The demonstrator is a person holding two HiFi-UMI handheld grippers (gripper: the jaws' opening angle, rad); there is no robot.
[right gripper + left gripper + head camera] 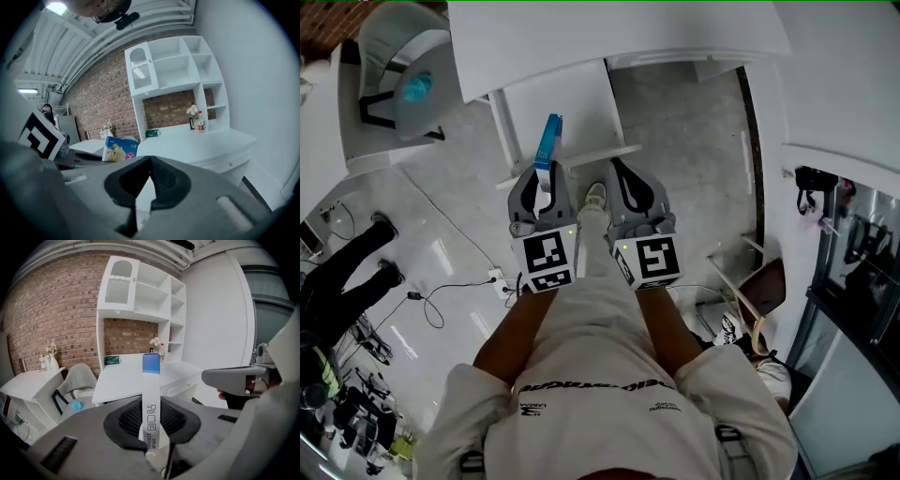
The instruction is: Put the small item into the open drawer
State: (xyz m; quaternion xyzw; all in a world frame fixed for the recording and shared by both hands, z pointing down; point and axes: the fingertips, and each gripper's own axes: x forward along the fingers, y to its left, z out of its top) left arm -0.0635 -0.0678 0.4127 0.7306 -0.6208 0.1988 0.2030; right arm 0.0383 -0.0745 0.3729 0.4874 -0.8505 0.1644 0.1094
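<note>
Head view: left tongs (546, 180) pinch slim box (548, 141) upright; right tongs (616, 169) alongside.

Home-study corner staged inside a work studio, as I read it from my feeds.
Ahead of me a brick wall (56, 310) backs a white table (126, 376) with a white shelf unit (140, 291) on it. A grey chair (77, 380) beside it and flowers (155, 342) on top look homely. Yet the glossy floor (441, 216) carries loose cables (431, 300) and a power strip (497, 277), gear (347, 412) is heaped at one edge, and the ceiling (70, 51) is bare ribbed metal.
</note>
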